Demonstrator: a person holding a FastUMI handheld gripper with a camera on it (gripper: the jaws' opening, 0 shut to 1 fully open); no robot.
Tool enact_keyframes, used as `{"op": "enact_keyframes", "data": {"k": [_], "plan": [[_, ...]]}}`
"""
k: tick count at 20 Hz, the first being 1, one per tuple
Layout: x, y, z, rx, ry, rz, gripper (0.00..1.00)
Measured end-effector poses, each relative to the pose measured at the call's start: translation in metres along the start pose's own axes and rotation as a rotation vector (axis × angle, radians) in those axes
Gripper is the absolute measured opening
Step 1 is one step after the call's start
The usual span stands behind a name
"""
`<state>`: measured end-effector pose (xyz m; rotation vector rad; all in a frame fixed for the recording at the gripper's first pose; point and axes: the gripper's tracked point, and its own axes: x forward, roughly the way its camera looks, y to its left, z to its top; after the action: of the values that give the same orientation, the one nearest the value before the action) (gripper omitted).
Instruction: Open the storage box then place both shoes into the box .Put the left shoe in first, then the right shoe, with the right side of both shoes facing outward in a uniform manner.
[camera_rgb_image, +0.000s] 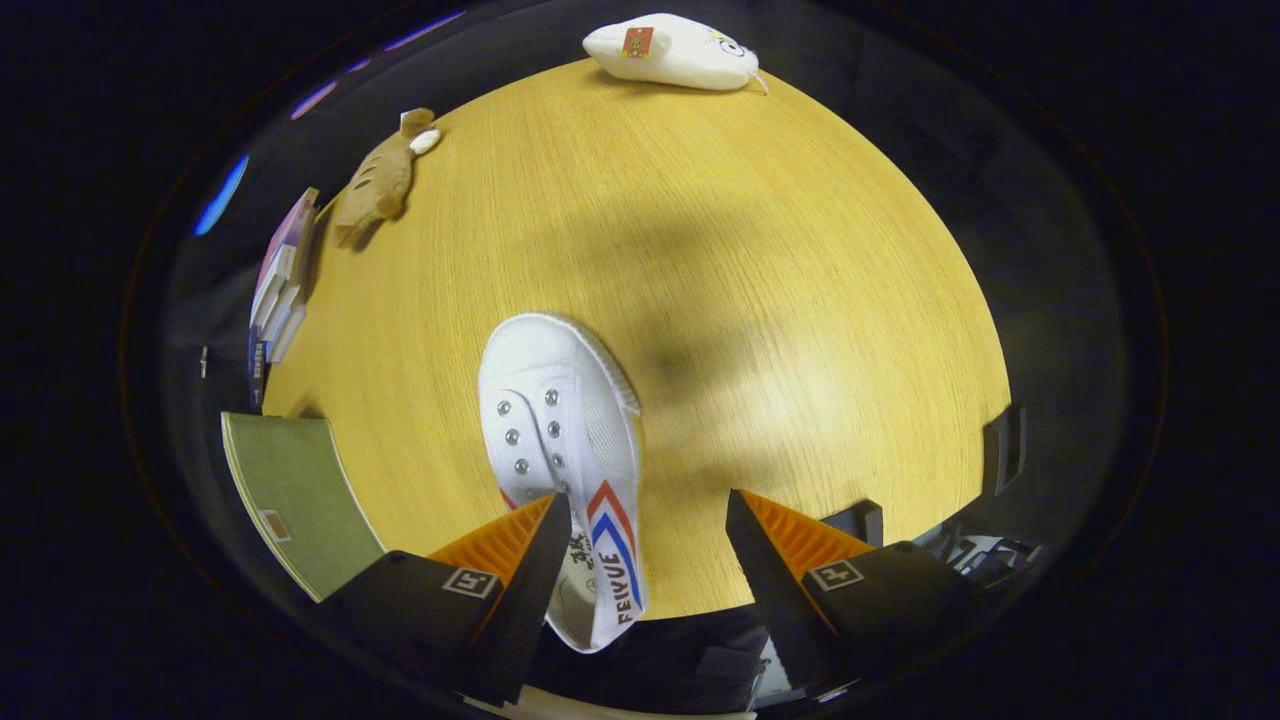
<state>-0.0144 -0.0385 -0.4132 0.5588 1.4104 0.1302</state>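
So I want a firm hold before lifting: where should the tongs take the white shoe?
Grip the white shoe at its side wall by the heel opening, coming from above and behind the heel. The opening faces up, so one finger can drop inside, as it already seems to, and the other close on the striped outer side. The tongs are open now.

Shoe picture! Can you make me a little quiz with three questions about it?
1. True or false: the gripper is shut on the white shoe.
2. Which toy lies nearer the stack of books? A) white plush B) brown plush
3. Fill in: the shoe lies on the wooden ____.

Key: 1 false, the fingers are apart, one finger at the shoe's opening, the other clear of it. 2 B. 3 table.
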Motion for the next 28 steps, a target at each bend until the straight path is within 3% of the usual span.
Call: {"op": "enact_keyframes", "data": {"k": [5,9,10,11,12,15,16,17,18,21,28], "plan": [[0.008,0.024,-0.007,-0.037,0.039,0.041,0.94],[0.016,0.030,-0.004,-0.092,0.052,0.032,0.86],[0.018,0.033,-0.004,-0.097,0.054,0.041,0.79],[0.021,0.026,-0.002,-0.117,0.046,-0.003,0.72],[0.022,0.026,-0.004,-0.122,0.056,-0.002,0.56],[0.020,0.021,-0.004,-0.119,0.083,-0.008,0.41],[0.019,0.022,-0.004,-0.095,0.089,0.010,0.26],[0.014,0.022,-0.002,-0.056,0.099,0.038,0.25],[0.012,0.025,-0.006,-0.017,0.114,0.077,0.16],[0.004,0.028,-0.010,0.070,0.139,0.141,0.16],[0.010,0.030,-0.011,0.066,0.123,0.261,0.16]]}}
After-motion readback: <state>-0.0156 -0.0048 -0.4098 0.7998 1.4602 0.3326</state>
